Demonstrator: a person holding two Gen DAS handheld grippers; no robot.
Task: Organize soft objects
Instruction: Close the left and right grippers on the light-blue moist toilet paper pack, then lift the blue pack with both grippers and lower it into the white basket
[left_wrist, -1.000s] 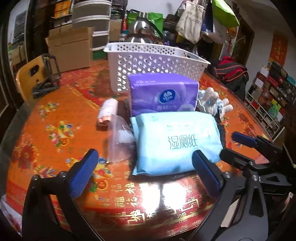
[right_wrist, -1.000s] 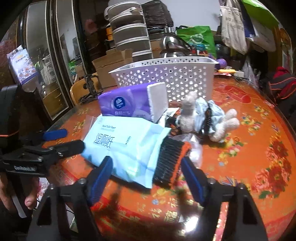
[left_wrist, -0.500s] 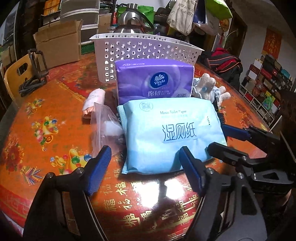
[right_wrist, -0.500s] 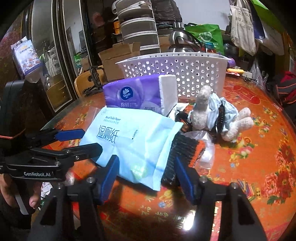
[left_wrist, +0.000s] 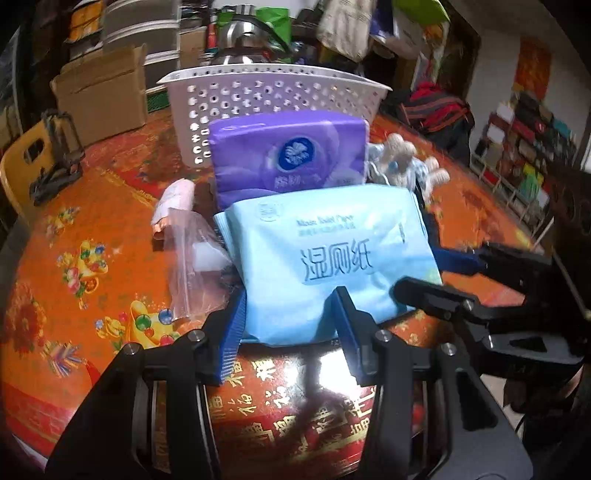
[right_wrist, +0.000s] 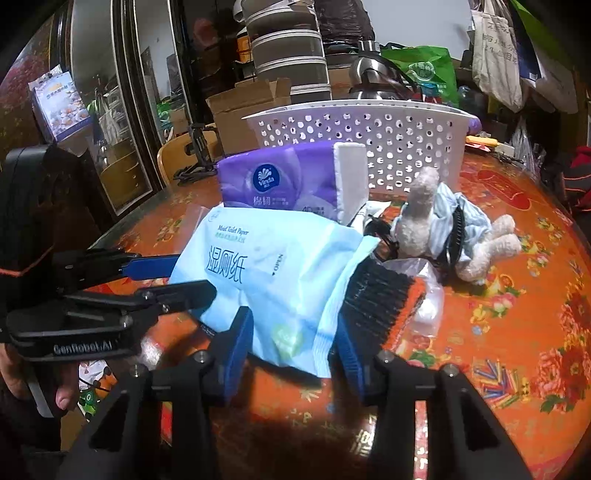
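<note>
Your left gripper (left_wrist: 290, 325) and right gripper (right_wrist: 295, 341) both pinch the soft, crinkly blue pack (left_wrist: 325, 254), basket (left_wrist: 273, 96) at 12 o'clock

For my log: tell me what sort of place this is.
Probably a lived-in home, likely a dining room doubling as storage: a round table with a red flowered cover, cardboard boxes stacked behind it, and cloth bags hanging up.
</note>
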